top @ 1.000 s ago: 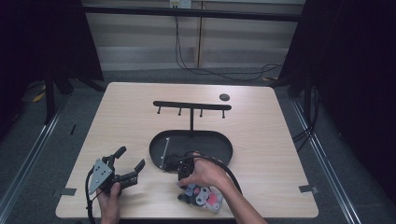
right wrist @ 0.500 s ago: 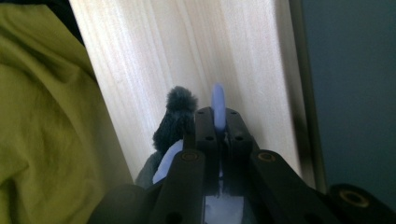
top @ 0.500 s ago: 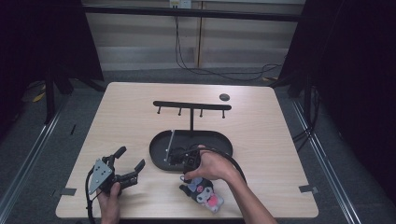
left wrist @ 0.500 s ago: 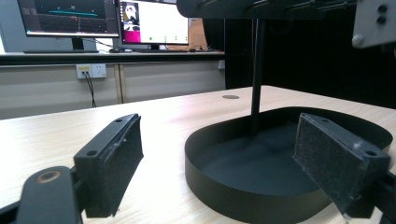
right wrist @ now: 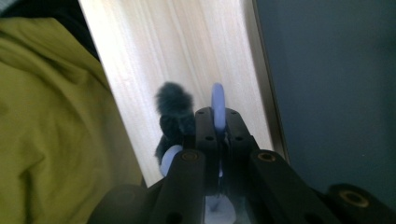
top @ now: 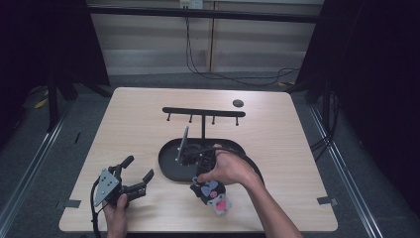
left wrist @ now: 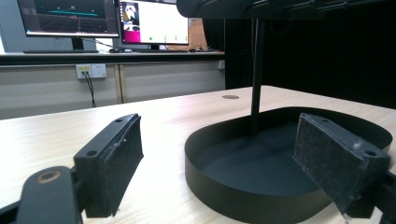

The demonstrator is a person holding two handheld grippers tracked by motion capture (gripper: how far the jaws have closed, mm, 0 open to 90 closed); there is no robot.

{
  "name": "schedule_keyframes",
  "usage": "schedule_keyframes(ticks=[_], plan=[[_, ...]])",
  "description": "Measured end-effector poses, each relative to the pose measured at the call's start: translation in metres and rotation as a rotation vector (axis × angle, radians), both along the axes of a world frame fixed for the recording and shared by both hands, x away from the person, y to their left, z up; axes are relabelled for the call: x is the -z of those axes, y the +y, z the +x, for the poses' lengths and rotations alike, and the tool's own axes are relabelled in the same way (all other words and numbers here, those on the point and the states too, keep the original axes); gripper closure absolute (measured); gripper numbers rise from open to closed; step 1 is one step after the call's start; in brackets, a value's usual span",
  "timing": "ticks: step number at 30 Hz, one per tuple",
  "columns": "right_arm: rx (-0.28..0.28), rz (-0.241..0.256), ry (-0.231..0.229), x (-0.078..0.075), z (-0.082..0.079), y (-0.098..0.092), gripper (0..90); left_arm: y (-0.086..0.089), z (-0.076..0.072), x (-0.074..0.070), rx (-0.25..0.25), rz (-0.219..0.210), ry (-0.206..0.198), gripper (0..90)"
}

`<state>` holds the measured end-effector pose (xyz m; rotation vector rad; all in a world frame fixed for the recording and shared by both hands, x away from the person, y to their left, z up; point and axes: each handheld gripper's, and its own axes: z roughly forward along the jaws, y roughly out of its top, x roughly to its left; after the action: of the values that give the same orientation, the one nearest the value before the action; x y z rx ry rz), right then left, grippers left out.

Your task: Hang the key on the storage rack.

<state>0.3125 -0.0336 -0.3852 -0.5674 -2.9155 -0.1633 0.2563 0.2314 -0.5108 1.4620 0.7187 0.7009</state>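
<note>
Clearly, the step in hand was carrying the plush keychain (top: 214, 197) up to the hook rack (top: 203, 112), and you had a good start on it. Your right gripper (right wrist: 217, 116) was clamped shut on the keychain's blue ring (right wrist: 217, 100), with the jaws pinching the ring edge-on, and the dark furry toy (right wrist: 173, 109) hung beyond the tips. In the high view the toy sat over the near part of the table (top: 277, 148), just in front of the black oval tray (top: 166, 171), with your right hand (top: 225, 168) between the two.

To do this well, I judged that you needed the ring's open loop free, not swallowed by the jaws. The right gripper view showed a fair arc of ring above the tips, which looked like enough to slip over a hook (top: 190, 119). You did best to keep the ring plane square to the hook's tip, lift above the tray wall before moving forward, and let the toy dangle quietly rather than swing.

Your left gripper (top: 139, 167) lay low at the near left of the table, jaws spread wide and holding nothing, pointed at the tray. It was well placed to steady the tray's rim if the rack wobbled.
</note>
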Motion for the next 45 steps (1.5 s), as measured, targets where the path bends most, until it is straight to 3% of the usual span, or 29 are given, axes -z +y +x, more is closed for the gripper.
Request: schedule_keyframes(ticks=[8,21,27,31,32,39,40,43,45], plan=[[0.005,0.043,-0.029,-0.022,0.002,-0.010,87.4,0.000,0.000,0.000,0.003,-0.004,0.001,15.2],[-0.009,0.035,-0.039,-0.037,0.010,-0.019,87.4,0.000,0.000,0.000,0.002,-0.002,0.001,15.2],[0.024,0.004,-0.061,-0.047,0.020,-0.024,87.4,0.000,0.000,0.000,0.002,-0.002,0.001,15.2],[0.021,-0.021,-0.057,-0.050,0.024,-0.027,87.4,0.000,0.000,0.000,0.003,-0.001,0.001,15.3],[0.014,-0.032,-0.076,-0.053,0.025,-0.028,87.4,0.000,0.000,0.000,0.003,-0.002,0.001,15.3],[0.006,-0.015,-0.109,-0.062,0.034,-0.035,87.4,0.000,0.000,0.000,0.006,-0.004,0.002,15.3],[0.002,-0.031,-0.109,-0.064,0.036,-0.036,87.4,0.000,0.000,0.000,0.005,-0.002,0.002,15.3],[0.007,-0.017,-0.104,-0.067,0.041,-0.039,87.4,0.000,0.000,0.000,0.003,-0.002,0.001,15.3],[-0.003,-0.032,-0.126,-0.070,0.046,-0.040,87.4,0.000,0.000,0.000,0.005,-0.002,0.001,15.3]])
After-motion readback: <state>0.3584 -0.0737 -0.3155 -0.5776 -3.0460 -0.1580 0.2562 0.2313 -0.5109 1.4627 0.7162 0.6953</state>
